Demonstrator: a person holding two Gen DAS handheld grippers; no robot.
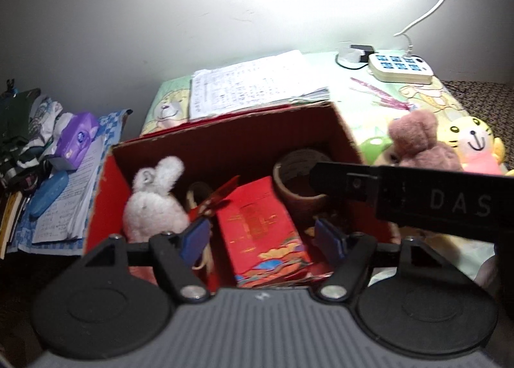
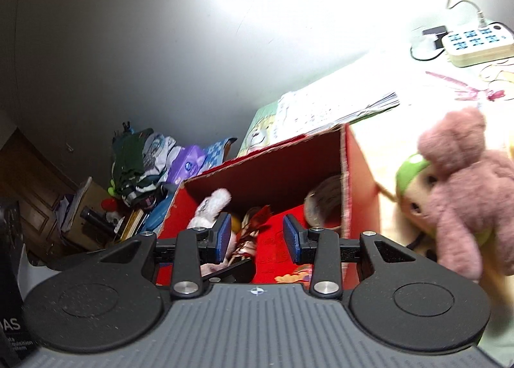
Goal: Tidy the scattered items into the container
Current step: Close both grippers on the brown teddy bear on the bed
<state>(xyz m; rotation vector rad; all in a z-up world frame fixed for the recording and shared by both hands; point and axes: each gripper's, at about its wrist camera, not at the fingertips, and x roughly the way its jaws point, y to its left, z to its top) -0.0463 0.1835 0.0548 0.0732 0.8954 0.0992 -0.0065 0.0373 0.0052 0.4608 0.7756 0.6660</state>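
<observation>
cardboard box (image 1: 106, 194) with the red lining was sitting on the cartoon-print tablecloth (image 1: 379, 111), and both grippers were hanging right over its near edge. left gripper (image 1: 261, 239) had its blue pads spread wide with nothing between them, parked above the red gift packet (image 1: 260, 226) lying inside. right gripper (image 2: 257, 238) was also spread and empty, looking down into the same box; in the left view its black body cut across the right side, over the roll of tape (image 1: 297, 181) that was already in there.

also in the box: a white plush bunny (image 1: 151, 201) leaning against the left wall.

my read is that this was a between-items moment, neither gripper holding anything, a few things packed. still outside, just beside the box's right wall, were a pink teddy (image 2: 462, 181), a green-capped plush (image 2: 411, 188) under it, and a yellow cat plush (image 1: 472, 140) a bit further right. next move probably called for swinging the right gripper over to the teddy on top of that heap, closing on its soft body, and lifting clear of the box wall before dropping it in.

further back were a stack of papers (image 1: 253, 85) and a power strip (image 1: 400, 67) near the wall.
</observation>
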